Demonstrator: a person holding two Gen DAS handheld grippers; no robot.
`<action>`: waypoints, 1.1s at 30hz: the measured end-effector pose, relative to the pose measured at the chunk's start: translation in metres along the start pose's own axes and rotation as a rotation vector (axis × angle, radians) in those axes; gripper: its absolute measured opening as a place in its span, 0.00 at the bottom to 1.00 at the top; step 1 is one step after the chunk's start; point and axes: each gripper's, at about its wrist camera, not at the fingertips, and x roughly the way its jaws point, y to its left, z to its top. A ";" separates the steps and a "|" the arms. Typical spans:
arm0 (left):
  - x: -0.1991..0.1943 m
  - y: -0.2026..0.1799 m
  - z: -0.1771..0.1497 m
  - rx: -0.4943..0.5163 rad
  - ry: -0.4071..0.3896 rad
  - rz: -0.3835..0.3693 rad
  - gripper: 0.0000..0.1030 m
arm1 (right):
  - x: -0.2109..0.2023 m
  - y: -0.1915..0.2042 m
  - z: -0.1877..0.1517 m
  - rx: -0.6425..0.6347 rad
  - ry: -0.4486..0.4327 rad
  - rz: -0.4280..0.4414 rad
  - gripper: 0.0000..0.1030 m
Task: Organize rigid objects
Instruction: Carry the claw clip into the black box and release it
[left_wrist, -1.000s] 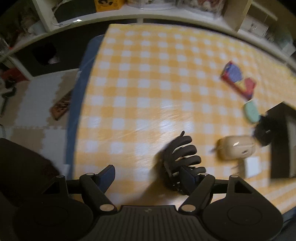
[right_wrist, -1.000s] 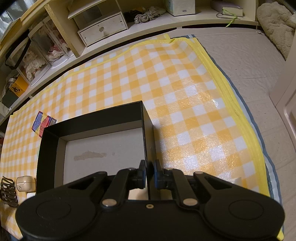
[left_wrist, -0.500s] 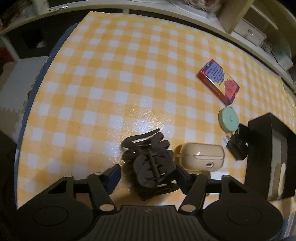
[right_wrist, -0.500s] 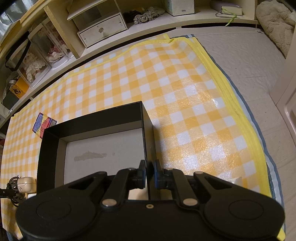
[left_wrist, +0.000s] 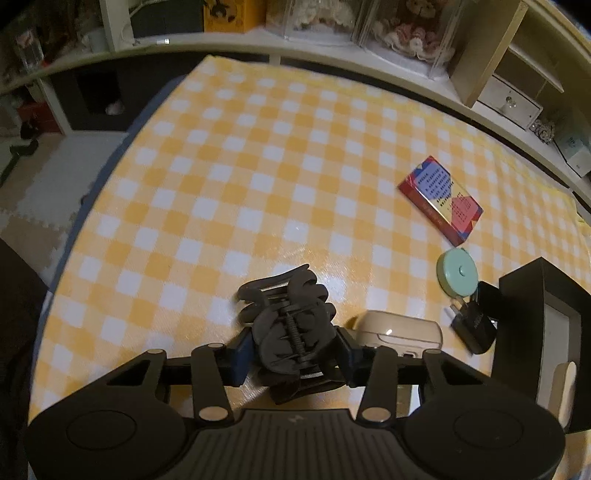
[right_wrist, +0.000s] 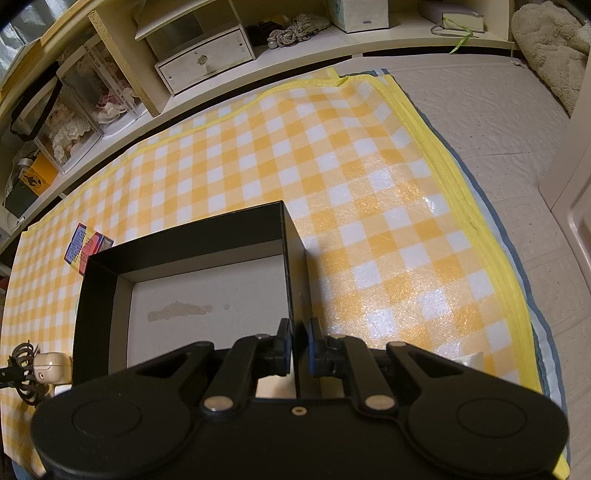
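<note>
The left gripper grips the black hair claw at lower centre, its 2 fingers closed on it. The black box lies at right. The right gripper pinches the box wall.

- Checked yellow-and-white mat, glossy, filling the middle of both views.
- Foam floor tiles, grey and beige, at 9 o'clock of the mat in the left wrist view.
- Low white shelf ledge, curving along 12 o'clock.
- Clear bins of lace items, on the ledge at 1 o'clock.
- Yellow box, at 11 o'clock.
- White drawer unit, single knob, at 11 o'clock in the right wrist view.
- Knotted cord bundle, at 12 o'clock, just beside the drawer unit.
- Book with green ribbon, at 1 o'clock.
- Fluffy cream cushion, at 2 o'clock.
- Quilted white floor covering, at 3 o'clock of the mat.
</note>
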 end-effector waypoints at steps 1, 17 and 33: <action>-0.002 -0.001 0.000 0.005 -0.013 -0.001 0.46 | 0.000 0.000 0.000 0.001 -0.001 0.000 0.09; -0.058 -0.106 -0.011 0.222 -0.153 -0.297 0.46 | -0.001 0.001 0.000 0.000 -0.005 0.001 0.09; 0.003 -0.254 -0.063 0.438 -0.014 -0.416 0.46 | -0.002 0.004 -0.001 -0.018 -0.016 -0.003 0.09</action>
